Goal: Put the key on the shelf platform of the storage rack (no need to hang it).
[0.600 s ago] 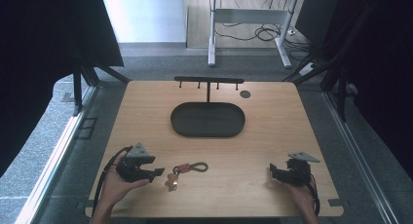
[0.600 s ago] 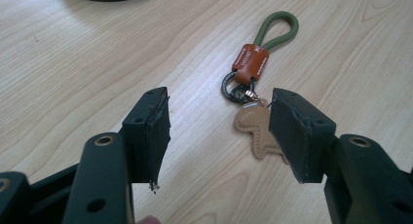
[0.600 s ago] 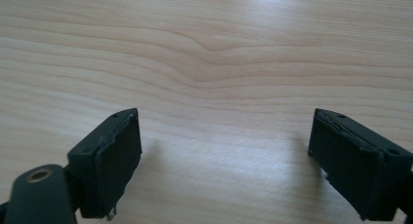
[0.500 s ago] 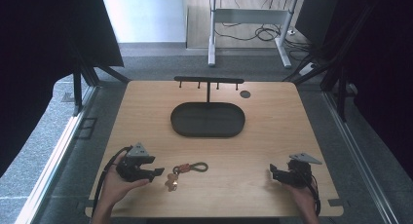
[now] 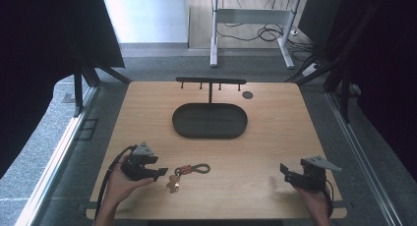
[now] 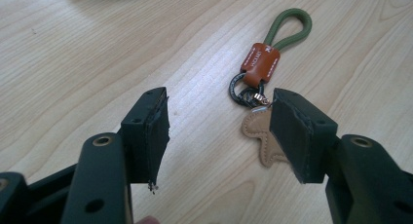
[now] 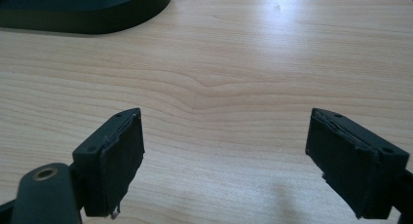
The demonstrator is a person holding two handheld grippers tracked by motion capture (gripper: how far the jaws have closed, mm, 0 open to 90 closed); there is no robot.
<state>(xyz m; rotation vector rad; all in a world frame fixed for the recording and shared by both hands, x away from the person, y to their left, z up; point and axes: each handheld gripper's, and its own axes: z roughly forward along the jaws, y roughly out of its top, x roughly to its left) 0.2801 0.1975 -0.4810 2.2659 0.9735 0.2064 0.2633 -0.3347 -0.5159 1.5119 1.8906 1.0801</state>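
From the high view, the light wooden table (image 5: 147,113) fills the middle of the frame. A black oval tray (image 5: 210,121) lies just above centre, and behind it, toward the top of the table, stands a black T-shaped rack with small pegs (image 5: 210,81). In the lower left, a hand holds the left gripper (image 5: 160,173), its jaws pointing right toward a keychain with a green cord loop, orange leather tab and tan leather charm (image 5: 189,170), which lies on the table just beside the jaw tips, left of bottom centre. In the lower right, the right gripper (image 5: 285,171) is held low over bare wood, well apart from the keychain.

In the left gripper view, the left gripper (image 6: 219,124) has its jaws spread wide. The keychain (image 6: 260,68) lies in the upper right of centre, the cord loop farthest away; the tan charm is partly hidden behind the right-hand jaw. Nothing is gripped.

In the right gripper view, the right gripper (image 7: 226,146) also stands wide apart over bare wood, with the tray's edge (image 7: 87,19) in the upper left corner.
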